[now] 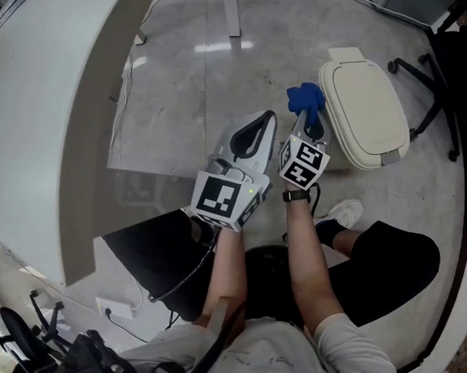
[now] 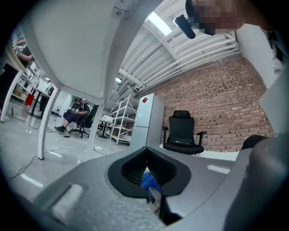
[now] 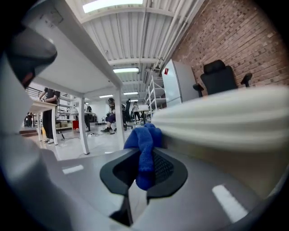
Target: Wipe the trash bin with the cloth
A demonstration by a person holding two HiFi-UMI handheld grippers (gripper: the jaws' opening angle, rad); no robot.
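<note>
While beside bin (image 1: 364, 111), cloth (image 3: 145, 146) in claw (image 3: 146, 170)

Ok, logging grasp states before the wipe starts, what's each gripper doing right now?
Left gripper: fingers closed, empty.
Right gripper: fingers closed on the blue cloth.

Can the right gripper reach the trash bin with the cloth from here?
Probably yes. The right gripper, shut on the blue cloth, sits right beside the trash bin, with nothing between them.
</note>
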